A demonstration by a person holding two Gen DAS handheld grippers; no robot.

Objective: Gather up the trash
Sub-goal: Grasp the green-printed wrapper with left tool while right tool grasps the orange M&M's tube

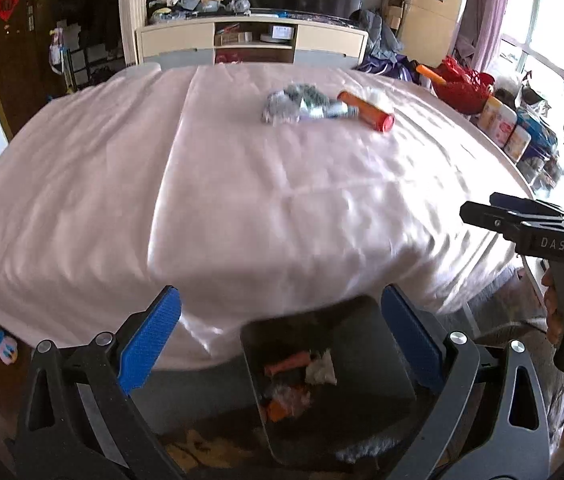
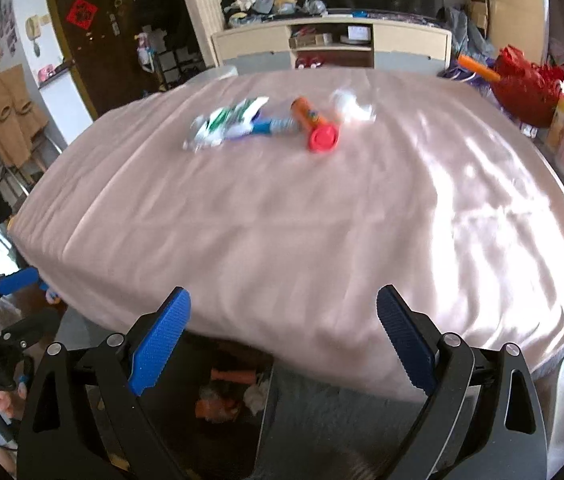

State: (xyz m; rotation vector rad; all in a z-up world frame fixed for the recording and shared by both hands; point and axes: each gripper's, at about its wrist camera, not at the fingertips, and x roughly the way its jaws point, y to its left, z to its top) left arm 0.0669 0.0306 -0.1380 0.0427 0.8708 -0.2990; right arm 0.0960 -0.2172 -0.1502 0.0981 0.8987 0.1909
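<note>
Pink sheet: covered the bed (image 1: 202, 184), trash lying at its far end.
Trash: orange tube (image 2: 316, 126), crumpled wrapper (image 2: 226, 124), white tissue (image 2: 352, 106), close together.
Bin (image 1: 370, 344): on floor below near bed edge, holding scraps.
Left hand-held gripper (image 1: 280, 332): jaws apart, empty, over bin.
Right hand-held gripper (image 2: 284, 332): jaws apart, empty.

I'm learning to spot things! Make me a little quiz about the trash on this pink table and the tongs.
1. True or false: both the left tongs and the right tongs are open and empty.
2. The orange tube has a cap of which colour? A red, B green, C black.
3. Fill in: the bin stands on the floor below the table's near ____.

Key: 1 true. 2 A. 3 edge; the table overhangs it, and trash already lies inside.
</note>
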